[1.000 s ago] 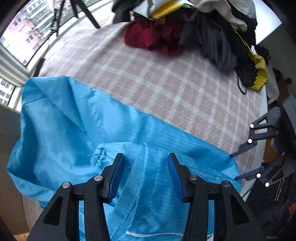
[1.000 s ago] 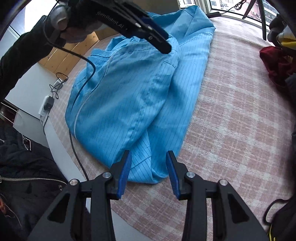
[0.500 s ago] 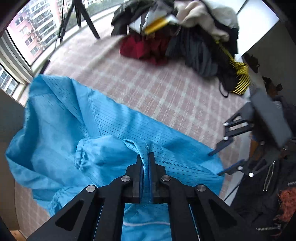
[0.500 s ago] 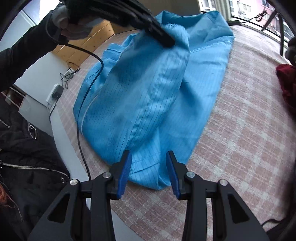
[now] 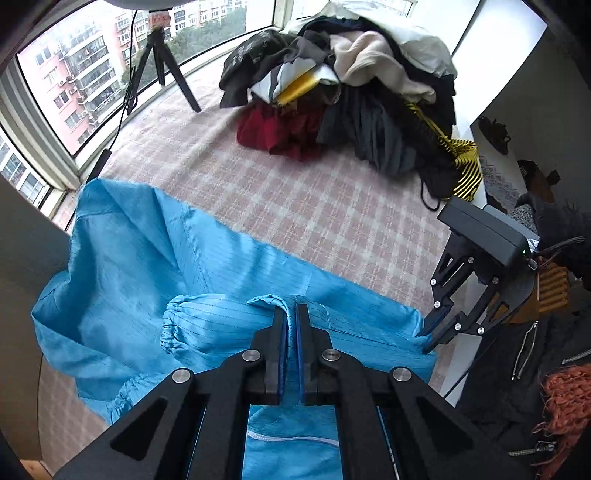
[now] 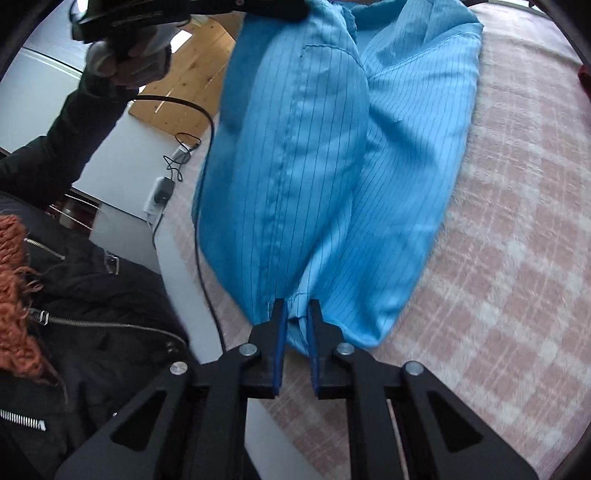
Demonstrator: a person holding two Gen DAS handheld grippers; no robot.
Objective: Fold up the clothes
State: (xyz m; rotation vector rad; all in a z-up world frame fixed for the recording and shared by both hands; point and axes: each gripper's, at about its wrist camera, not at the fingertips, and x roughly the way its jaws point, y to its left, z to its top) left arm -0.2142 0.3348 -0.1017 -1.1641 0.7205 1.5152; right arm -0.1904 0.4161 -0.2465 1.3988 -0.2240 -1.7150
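A blue pinstriped garment point(image 5: 147, 258) lies on a pink plaid bed cover point(image 5: 332, 206). My left gripper point(image 5: 290, 310) is shut on a fold of it near an elastic cuff point(image 5: 170, 332) and holds that part lifted. In the right wrist view the cloth point(image 6: 314, 147) hangs stretched from the left gripper point(image 6: 280, 7) at the top down to my right gripper point(image 6: 295, 306). The right gripper's jaws are closing, and the garment's lower hem is pinched between the blue pads. The left wrist view shows the right gripper point(image 5: 424, 338) at the garment's right corner.
A heap of mixed clothes point(image 5: 351, 92) fills the far end of the bed. A tripod point(image 5: 162, 55) stands by the window. A black cable point(image 6: 207, 221) hangs along the bed's edge, beside a person's black zipped jacket point(image 6: 92, 295).
The left gripper went from open to shut on the blue fabric and lifted it. The right gripper's jaws narrowed onto the hem. The garment now hangs taut between the two.
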